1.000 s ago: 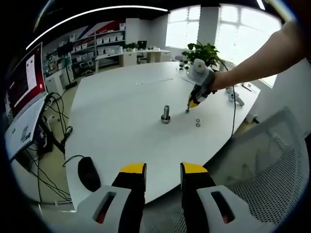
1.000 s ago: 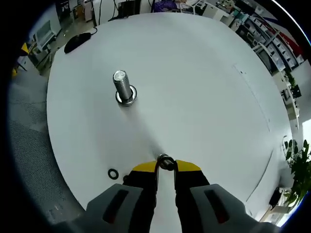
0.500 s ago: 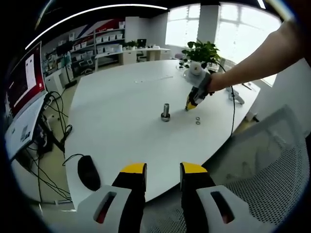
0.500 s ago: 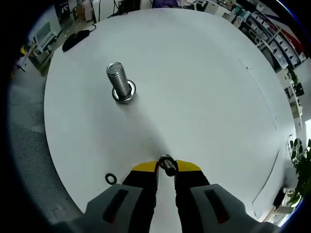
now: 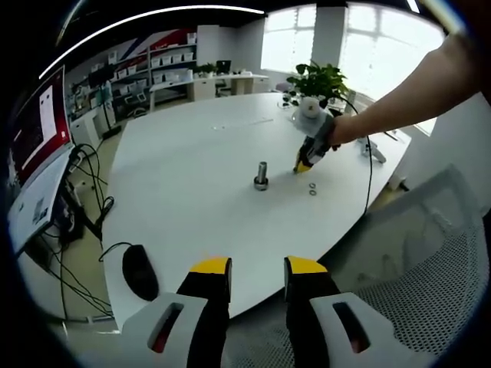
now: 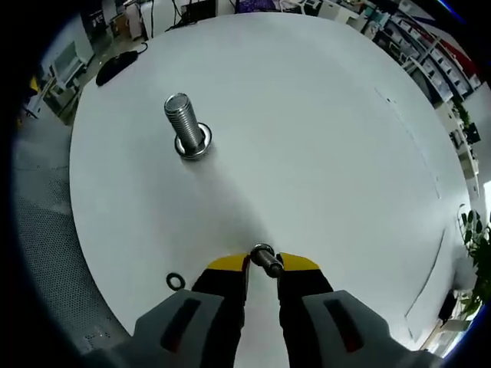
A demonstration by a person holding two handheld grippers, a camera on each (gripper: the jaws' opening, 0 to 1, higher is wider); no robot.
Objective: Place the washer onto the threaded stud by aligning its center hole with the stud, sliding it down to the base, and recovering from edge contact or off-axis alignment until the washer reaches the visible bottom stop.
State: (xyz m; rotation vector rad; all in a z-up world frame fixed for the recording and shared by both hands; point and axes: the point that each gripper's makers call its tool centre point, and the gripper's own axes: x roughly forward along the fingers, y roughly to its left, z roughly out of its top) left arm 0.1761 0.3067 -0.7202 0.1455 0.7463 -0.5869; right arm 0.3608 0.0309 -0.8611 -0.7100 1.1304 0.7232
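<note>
Lifting slightly since a moment ago, the right gripper (image 6: 262,261) is pinching the washer (image 6: 263,256) edge-on, carrying it toward the threaded stud (image 6: 182,129), needing levelling next, while the left gripper (image 5: 258,270) is idling unclenched.

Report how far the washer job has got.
Done: the right gripper has a washer clamped between its fingers, lifted off the white table. In hand: carrying it toward the upright threaded stud, which stands apart, ahead and to the left. Left: centre the hole over the stud, slide it down to the base. A spare washer lies on the table. The left gripper hangs open and idle.
</note>
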